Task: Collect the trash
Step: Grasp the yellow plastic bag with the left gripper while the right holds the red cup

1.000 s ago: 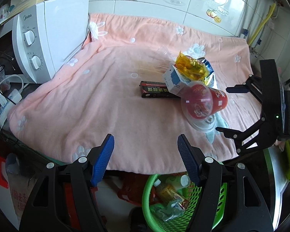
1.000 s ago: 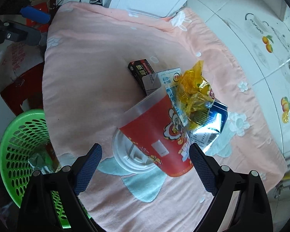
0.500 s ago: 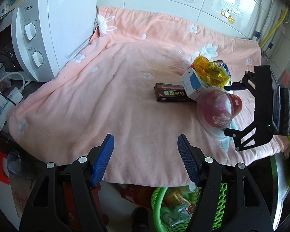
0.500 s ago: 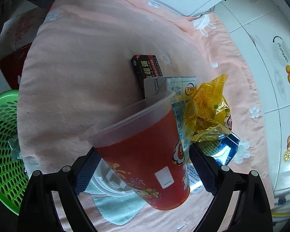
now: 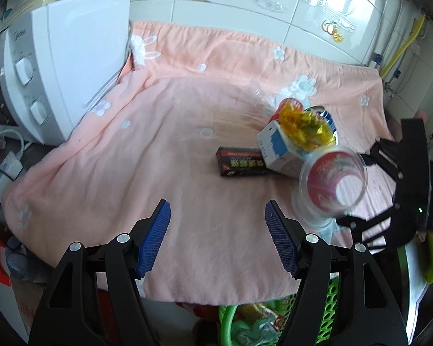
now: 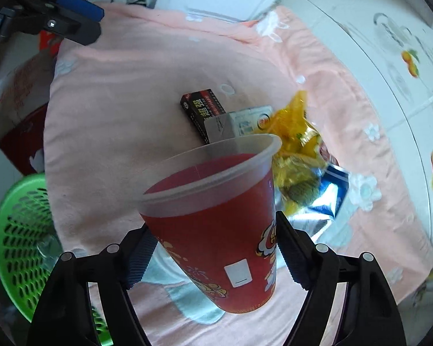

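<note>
My right gripper (image 6: 213, 248) is shut on a red plastic cup (image 6: 219, 225) and holds it lifted and tilted above the pink cloth; the cup also shows in the left wrist view (image 5: 333, 183), with my right gripper (image 5: 369, 184) behind it. A clear lid (image 5: 314, 219) lies under it on the cloth. A black box (image 5: 241, 165), a white-blue carton (image 5: 277, 151) and a yellow wrapper (image 5: 303, 125) lie together on the cloth. My left gripper (image 5: 218, 236) is open and empty over the cloth's front edge.
A green basket (image 6: 17, 236) with trash in it stands on the floor below the table's front edge (image 5: 245, 328). A white microwave (image 5: 57, 60) stands at the left. A tiled wall (image 5: 245, 14) runs behind. The pink cloth (image 5: 130, 158) covers the table.
My right gripper closed on the red cup and lifted it off its lid, tilting its mouth toward the left. The left gripper moved forward over the cloth, still open.
</note>
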The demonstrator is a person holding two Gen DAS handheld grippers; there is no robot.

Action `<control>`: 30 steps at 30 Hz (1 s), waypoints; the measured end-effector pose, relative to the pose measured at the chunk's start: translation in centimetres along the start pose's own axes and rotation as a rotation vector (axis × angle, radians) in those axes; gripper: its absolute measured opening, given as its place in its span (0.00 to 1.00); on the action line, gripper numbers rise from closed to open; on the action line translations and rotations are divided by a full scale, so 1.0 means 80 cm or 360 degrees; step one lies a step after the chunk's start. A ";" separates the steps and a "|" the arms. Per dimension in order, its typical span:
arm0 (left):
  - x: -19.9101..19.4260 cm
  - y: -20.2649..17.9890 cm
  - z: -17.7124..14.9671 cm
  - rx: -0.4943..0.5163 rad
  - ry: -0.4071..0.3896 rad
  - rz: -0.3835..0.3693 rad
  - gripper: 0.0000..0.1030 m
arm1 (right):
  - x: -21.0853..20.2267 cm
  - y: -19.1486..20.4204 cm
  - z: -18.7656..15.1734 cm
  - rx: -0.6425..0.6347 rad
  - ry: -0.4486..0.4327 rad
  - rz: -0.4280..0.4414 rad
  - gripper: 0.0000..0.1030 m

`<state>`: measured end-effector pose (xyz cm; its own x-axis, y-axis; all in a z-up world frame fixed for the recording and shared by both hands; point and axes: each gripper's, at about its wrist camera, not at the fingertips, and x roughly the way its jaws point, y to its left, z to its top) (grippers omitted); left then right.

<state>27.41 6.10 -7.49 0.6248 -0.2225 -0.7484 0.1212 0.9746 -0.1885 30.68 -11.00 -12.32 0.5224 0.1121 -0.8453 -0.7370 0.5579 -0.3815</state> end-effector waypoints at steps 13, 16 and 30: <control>0.051 -0.072 0.082 0.0336 -0.0089 -0.0237 0.66 | -0.068 0.014 -0.045 0.0515 -0.0006 -0.0021 0.73; 0.073 -0.090 0.098 0.0455 -0.0070 -0.0298 0.66 | -0.075 0.016 -0.052 0.0609 -0.0012 -0.0012 0.73; 0.167 -0.100 0.135 0.0522 0.0086 -0.0573 0.59 | -0.086 0.021 -0.070 0.0847 -0.0002 -0.0003 0.73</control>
<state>43.14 -4.42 -9.07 0.4587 -0.5397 -0.7059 0.5643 0.7906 -0.2377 23.43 -15.46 -9.26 0.5240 0.1113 -0.8444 -0.4167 0.8982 -0.1402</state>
